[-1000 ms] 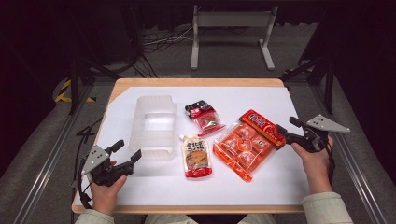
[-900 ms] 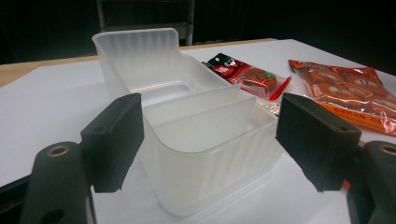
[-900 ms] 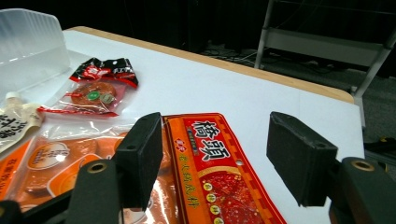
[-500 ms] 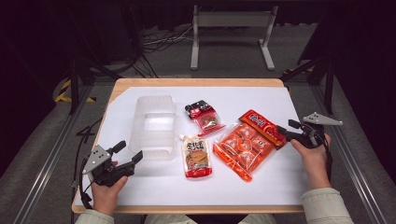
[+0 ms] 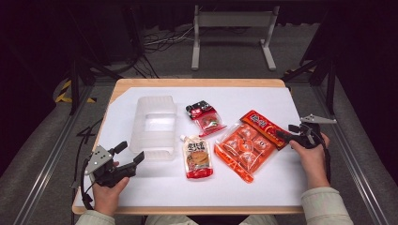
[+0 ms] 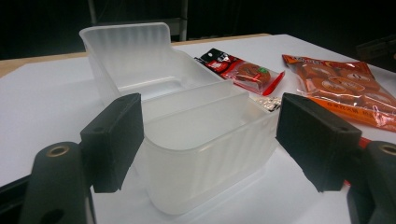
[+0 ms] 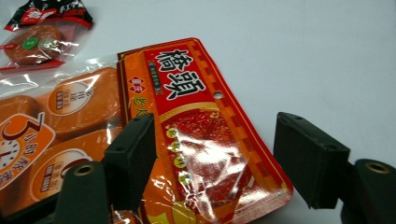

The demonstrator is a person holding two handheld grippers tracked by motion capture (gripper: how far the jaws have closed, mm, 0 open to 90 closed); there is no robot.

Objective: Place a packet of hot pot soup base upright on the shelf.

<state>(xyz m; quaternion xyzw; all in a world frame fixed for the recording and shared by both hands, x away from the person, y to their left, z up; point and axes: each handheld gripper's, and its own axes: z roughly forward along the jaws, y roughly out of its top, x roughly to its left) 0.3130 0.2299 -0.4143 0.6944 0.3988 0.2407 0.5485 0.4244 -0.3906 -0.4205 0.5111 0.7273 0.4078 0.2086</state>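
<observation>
Packing has not begun: right claw (image 7: 212, 158), jaws just widened, straddles the unheld orange snack bag (image 7: 205, 140) on the tabletop (image 5: 291, 101), left claw (image 5: 126, 154) released near the empty clear bin (image 5: 155, 124).

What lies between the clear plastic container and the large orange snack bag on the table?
In the high view, the red spouted pouch lies between the clear plastic container and the large orange snack bag, towards the near side; the small red-and-black packet lies farther back.
</observation>
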